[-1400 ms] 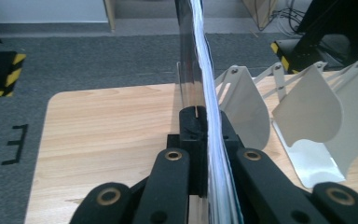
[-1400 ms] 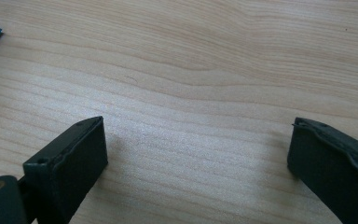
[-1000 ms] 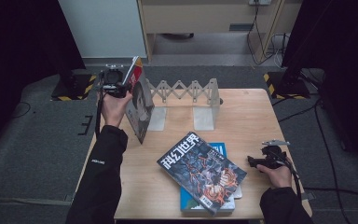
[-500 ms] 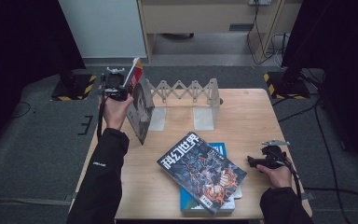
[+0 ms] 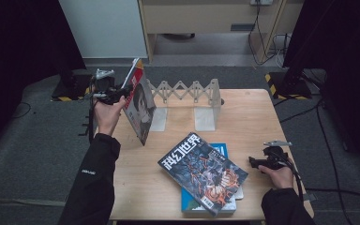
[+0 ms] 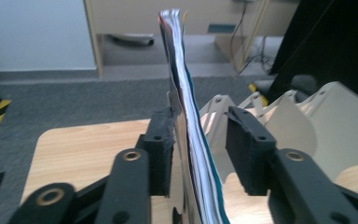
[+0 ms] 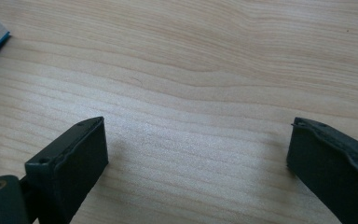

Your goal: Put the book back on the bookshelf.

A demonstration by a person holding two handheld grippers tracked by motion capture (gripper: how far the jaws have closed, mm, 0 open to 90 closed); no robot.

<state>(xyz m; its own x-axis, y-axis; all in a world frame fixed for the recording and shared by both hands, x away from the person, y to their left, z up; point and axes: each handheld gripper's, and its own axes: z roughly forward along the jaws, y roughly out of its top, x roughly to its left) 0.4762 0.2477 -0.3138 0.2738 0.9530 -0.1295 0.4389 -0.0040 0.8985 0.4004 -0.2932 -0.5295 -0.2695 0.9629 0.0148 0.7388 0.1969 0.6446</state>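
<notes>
Left tool (image 6: 199, 149) just opening around upright magazine (image 6: 186, 116) (edge-on), table (image 5: 243, 112)

High view: fixed cam above the person's side, looks fwd and down over the whole tabletop (image 5: 262, 117), with floor and cabinets beyond. Left gripper view: cam rides on the left tongs (image 6: 200, 149), looks along them at close range toward the far edge of the tabletop and the folding rack (image 6: 303, 121); shares the upright magazine (image 6: 186, 116) and rack w/ the high view. Right gripper view: cam on the right tongs (image 7: 196, 154), tilted down, very near the wood; shares bare tabletop near the right edge w/ the high view.
</notes>
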